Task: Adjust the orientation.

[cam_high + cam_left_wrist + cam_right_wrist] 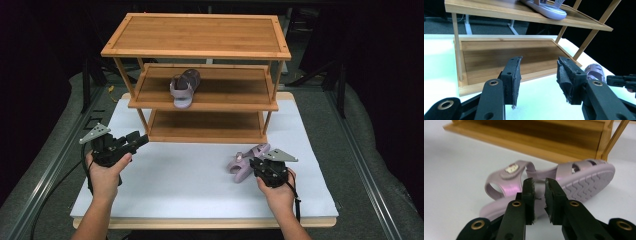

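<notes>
We saw a three-tier wooden shoe rack (200, 75) standing at the far side of the desk (190, 185), on a white sheet. One lilac sandal on the rack (184, 87) rested on the middle shelf, toe end toward us, left of the shelf's centre.

The second sandal on the desk (245, 162) lay tipped onto its side at the near right, just in front of the rack's lowest shelf, its ridged sole facing right in the right gripper view. The right hand-held gripper (539, 188) was at this sandal's near edge. Its jaws stood narrowly apart, with the rim of the sole at the gap between them; we could not tell whether the pads (529, 190) were pressing on it. The person's right hand (277, 192) held that tool from the near side.

The left hand-held gripper (539, 80) was held at the near left, well apart from both sandals and pointing toward the rack's bottom shelf. Its jaws were spread wide with nothing between them, the frayed pads (516, 77) showing bare. The left hand (105, 175) gripped it above the white sheet.
</notes>
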